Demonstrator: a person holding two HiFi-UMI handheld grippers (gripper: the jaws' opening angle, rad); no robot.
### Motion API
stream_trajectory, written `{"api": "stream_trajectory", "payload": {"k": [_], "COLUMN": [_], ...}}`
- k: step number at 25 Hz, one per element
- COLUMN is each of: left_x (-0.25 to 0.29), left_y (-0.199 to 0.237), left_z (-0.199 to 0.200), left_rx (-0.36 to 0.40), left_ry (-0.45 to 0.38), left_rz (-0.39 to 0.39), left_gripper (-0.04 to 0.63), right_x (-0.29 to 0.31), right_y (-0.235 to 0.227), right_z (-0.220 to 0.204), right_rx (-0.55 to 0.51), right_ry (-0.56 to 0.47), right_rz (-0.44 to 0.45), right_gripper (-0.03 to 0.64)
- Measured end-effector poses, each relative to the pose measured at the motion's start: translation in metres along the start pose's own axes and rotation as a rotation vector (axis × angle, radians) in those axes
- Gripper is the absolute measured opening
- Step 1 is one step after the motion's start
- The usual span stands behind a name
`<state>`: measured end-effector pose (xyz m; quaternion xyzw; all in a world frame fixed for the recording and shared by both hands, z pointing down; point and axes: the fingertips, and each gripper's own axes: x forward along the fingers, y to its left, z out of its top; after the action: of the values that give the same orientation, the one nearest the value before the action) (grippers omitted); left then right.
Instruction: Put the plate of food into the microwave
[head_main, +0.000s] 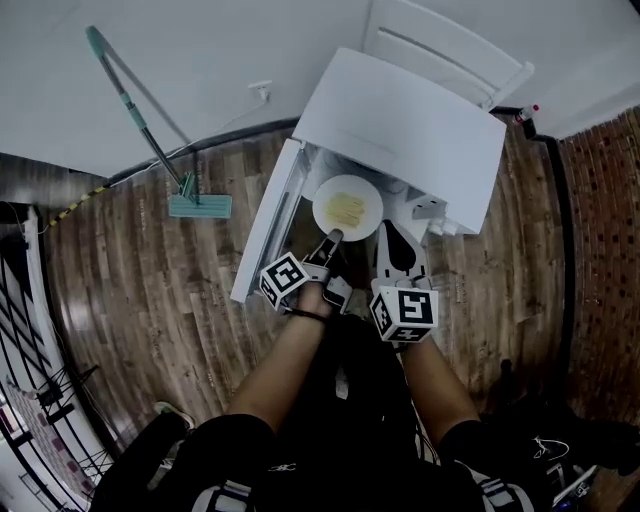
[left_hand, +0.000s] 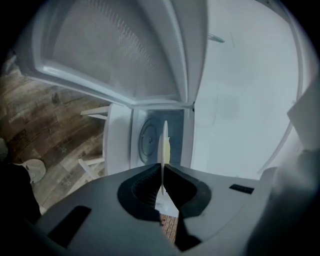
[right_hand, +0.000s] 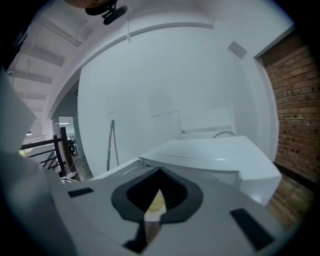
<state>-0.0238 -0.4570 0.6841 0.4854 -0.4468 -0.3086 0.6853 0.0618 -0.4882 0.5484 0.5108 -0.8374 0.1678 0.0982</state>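
A white plate (head_main: 347, 207) of yellow food hangs level just in front of the open white microwave (head_main: 400, 120). My left gripper (head_main: 330, 240) is shut on the plate's near rim. In the left gripper view the plate (left_hand: 164, 145) shows edge-on between the pads, with the left gripper (left_hand: 162, 175) clamped on it and the microwave's glass turntable (left_hand: 148, 140) behind. My right gripper (head_main: 395, 235) sits just right of the plate, apart from it, shut with nothing in it. In its own view the right gripper (right_hand: 160, 172) points over the microwave top, and a bit of the plate (right_hand: 156, 204) shows below.
The microwave door (head_main: 265, 225) stands swung open to the left, and fills the top of the left gripper view as the door (left_hand: 120, 45). A green mop (head_main: 150, 140) leans on the white wall. A brick wall (right_hand: 295, 100) is on the right. The floor is wood.
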Motion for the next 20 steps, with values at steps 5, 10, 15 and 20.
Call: {"api": "stream_trajectory", "payload": {"k": [5, 10, 15, 20], "left_x": [0.056, 0.094, 0.118, 0.137], "left_y": [0.046, 0.071, 0.071, 0.055], "left_z": [0.004, 0.019, 0.03, 0.038], "left_rx": [0.055, 0.093, 0.139, 0.189], "left_ry": [0.073, 0.08, 0.094, 0.094], "left_rz": [-0.02, -0.063, -0.165, -0.179], "left_gripper": [0.015, 0.015, 0.015, 0.015], "right_x": [0.017, 0.039, 0.046, 0.031], "right_y": [-0.029, -0.065, -0.076, -0.071], "right_z": [-0.074, -0.122, -0.155, -0.165], "right_rx": [-0.006, -0.006, -0.023, -0.012], "right_ry": [-0.029, -0.109, -0.202, -0.23], "right_rz": [-0.065, -0.101, -0.127, -0.139], "right_gripper": [0.006, 0.006, 0.006, 0.006]}}
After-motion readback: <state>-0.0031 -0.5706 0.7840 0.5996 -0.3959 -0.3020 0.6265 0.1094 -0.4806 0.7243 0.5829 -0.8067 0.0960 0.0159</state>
